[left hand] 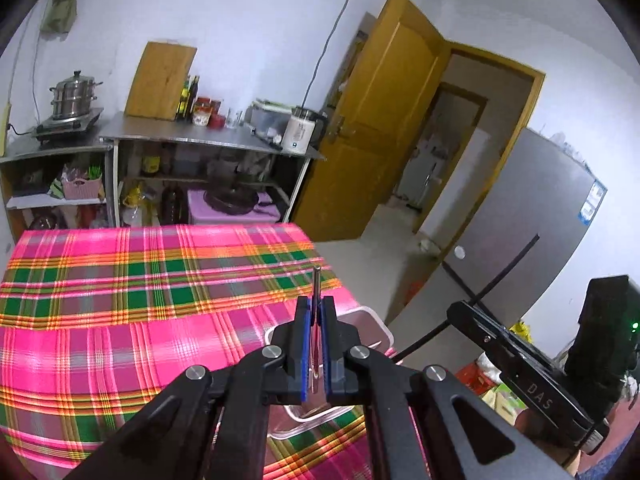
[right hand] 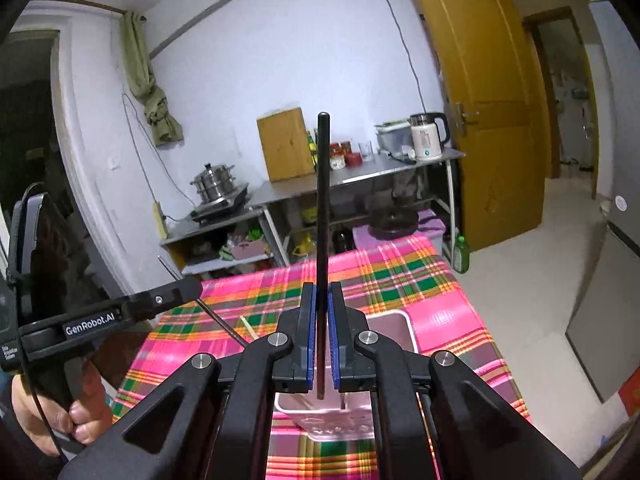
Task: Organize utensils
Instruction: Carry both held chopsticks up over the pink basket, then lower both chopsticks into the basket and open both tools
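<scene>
My left gripper is shut on a thin metal utensil that sticks out past the fingertips, above a pink utensil basket on the plaid tablecloth. My right gripper is shut on a long black utensil held upright above the same pink basket, which holds a few sticks. The left gripper body shows at the left of the right wrist view with its metal utensil angled down. The right gripper body shows at the right of the left wrist view.
The table has a pink, green and orange plaid cloth. Behind it stand steel shelves with a steamer pot, cutting board, jars and kettle. A wooden door and a grey fridge are to the right.
</scene>
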The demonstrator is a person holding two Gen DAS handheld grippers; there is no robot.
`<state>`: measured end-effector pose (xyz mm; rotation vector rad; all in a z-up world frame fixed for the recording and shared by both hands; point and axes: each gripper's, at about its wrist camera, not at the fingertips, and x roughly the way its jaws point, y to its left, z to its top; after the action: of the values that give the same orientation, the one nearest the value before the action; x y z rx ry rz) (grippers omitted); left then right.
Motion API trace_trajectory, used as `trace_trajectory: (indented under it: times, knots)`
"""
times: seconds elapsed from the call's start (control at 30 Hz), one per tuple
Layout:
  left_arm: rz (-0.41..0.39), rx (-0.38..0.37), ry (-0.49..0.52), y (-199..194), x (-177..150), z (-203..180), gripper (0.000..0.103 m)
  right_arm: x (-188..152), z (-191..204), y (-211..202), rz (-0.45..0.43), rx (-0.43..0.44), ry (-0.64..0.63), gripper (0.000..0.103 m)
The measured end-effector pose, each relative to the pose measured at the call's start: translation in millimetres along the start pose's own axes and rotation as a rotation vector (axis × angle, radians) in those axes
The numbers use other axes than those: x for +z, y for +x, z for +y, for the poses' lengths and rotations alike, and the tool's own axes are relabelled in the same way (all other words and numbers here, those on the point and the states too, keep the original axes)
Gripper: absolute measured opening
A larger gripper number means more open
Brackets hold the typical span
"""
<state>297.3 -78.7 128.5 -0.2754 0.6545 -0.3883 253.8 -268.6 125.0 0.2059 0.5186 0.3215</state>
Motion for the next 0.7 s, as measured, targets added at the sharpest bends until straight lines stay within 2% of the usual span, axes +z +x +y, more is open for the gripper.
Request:
trace_trajectory:
  times: [0.17, 0.7]
  knots:
    - [0.051, 0.031, 0.019, 25, -19, 6, 0.004, -18, 0, 23, 0.052, -0.009, -0.015, 0.006]
    - [0.126, 0.110, 0.053, 54, -47, 11, 0.005, -54, -11, 57, 0.177, -0.039, -0.026, 0.006]
